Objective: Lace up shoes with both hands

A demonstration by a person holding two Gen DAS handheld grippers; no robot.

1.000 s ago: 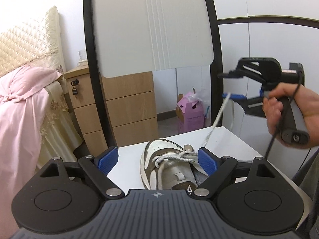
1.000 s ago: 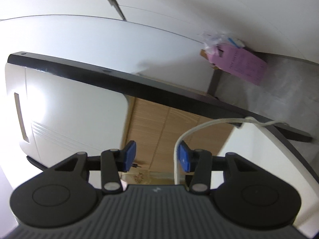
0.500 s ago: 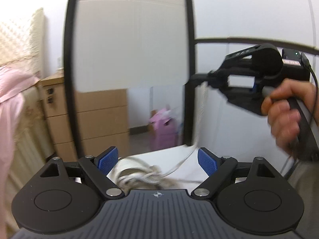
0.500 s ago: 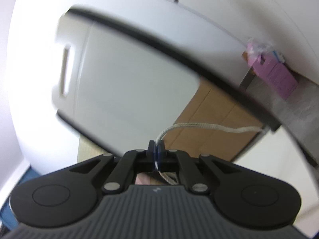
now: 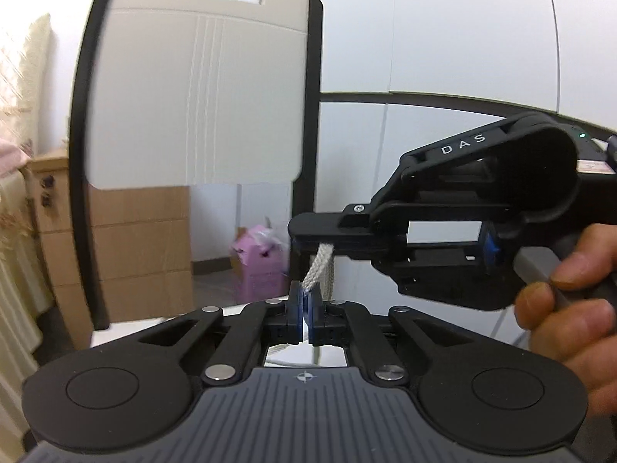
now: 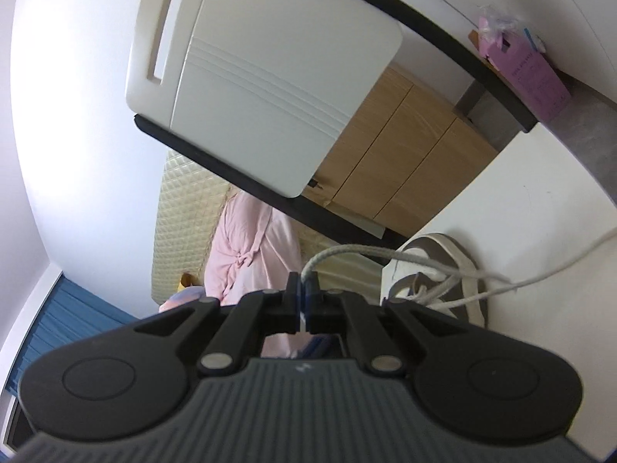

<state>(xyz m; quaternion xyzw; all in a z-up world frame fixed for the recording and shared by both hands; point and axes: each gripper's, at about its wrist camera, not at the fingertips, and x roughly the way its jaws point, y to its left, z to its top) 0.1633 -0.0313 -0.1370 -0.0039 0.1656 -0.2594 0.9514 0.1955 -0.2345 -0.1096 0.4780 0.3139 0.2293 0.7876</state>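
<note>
White table, shoe half hidden; both claws clamped on lace.

A second ago the left gripper stood wide open over the shoe; its jaws have just closed on the lace. The right gripper, then half open at 3 o'clock, has pinched the same lace and come in close, at 12 o'clock above the left's tips.

The left gripper and the right gripper both pinch the white shoelace between them.
</note>
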